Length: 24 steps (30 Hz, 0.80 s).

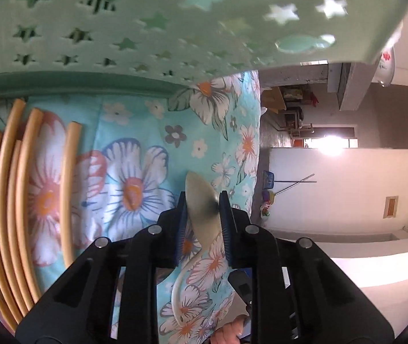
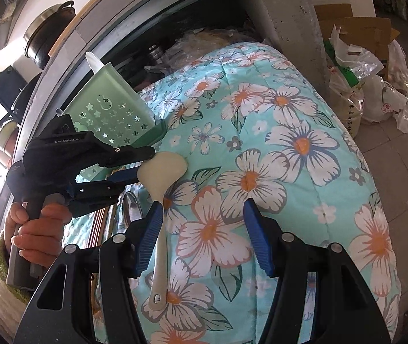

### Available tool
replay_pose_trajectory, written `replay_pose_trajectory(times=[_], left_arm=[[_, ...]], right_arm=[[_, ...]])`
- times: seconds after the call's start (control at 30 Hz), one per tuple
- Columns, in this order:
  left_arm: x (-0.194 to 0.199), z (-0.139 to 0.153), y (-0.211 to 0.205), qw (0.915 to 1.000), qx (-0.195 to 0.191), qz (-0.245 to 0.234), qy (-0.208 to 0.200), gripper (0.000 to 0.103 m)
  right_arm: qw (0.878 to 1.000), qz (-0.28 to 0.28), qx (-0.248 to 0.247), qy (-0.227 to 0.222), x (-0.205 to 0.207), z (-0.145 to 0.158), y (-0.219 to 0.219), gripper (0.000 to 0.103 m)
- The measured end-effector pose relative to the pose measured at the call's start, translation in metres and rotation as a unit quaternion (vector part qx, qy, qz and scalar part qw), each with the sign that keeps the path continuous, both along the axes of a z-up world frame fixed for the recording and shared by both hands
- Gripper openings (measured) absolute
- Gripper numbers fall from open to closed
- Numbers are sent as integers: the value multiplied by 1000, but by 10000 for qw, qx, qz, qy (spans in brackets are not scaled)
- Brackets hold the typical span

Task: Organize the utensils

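Note:
A cream rice paddle (image 2: 162, 169) lies on the floral quilt (image 2: 261, 143), its handle running toward me. My left gripper (image 2: 142, 163), held by a hand, is shut on the paddle's head. In the left wrist view the paddle's head (image 1: 204, 215) sits pinched between the blue pads (image 1: 182, 223) of the left gripper (image 1: 204, 197). The green star-punched utensil holder (image 2: 109, 114) stands just behind it and fills the top of the left wrist view (image 1: 117, 28). Several yellow chopsticks (image 1: 20, 186) lie on the quilt to the left. My right gripper (image 2: 205, 238) stands open over the quilt, with the paddle's handle beside its left pad.
A metal spoon (image 2: 132, 206) lies beside the paddle's handle. A dark pot (image 2: 46, 34) sits on the counter behind the holder. A cardboard box and plastic bags (image 2: 376, 71) crowd the floor to the right. The quilt's edge (image 1: 254, 143) drops off to the floor.

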<state>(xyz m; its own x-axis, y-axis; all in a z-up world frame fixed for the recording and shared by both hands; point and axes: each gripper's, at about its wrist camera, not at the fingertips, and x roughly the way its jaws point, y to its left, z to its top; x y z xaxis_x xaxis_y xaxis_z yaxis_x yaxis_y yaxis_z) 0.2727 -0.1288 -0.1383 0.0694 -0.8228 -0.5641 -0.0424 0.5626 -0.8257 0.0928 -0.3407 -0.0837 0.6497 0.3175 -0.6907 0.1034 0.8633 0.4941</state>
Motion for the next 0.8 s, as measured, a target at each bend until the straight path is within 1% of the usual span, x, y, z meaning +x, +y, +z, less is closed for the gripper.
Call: replay_pose_trajectory(times=[0.07, 0.17, 0.2, 0.3, 0.37, 0.53, 0.63, 0.7, 0.8], left_arm=[[0, 4, -6, 9999, 97, -25, -127, 19], [-2, 13, -22, 9991, 210, -81, -350, 16], [-3, 18, -21, 9988, 233, -108, -427, 14], [-9, 31, -29, 9979, 167, -201, -591, 4], [-11, 40, -34, 9971, 150, -232, -708, 4], [-23, 63, -26, 9960, -368, -246, -779, 3], [-37, 77, -9, 9935, -690, -255, -865, 3], [-47, 89, 1, 9913, -814, -240, -1007, 3], [-59, 104, 23, 9874, -979, -162, -1232, 3]], right_arm=[[10000, -19, 13, 3, -1, -1, -2, 57], [10000, -52, 12, -12, -3, 1, -4, 57], [10000, -66, -4, -21, -4, 2, -4, 57], [9999, -145, -9, -63, -8, 6, -8, 57], [9997, -207, -13, -116, -12, 11, -12, 57], [9991, -349, -38, -249, -21, 24, -20, 57], [9988, -388, -5, -282, -24, 30, -22, 57], [9990, -336, 17, -294, -24, 33, -19, 57], [9995, -106, 62, -293, -21, 34, -10, 57]])
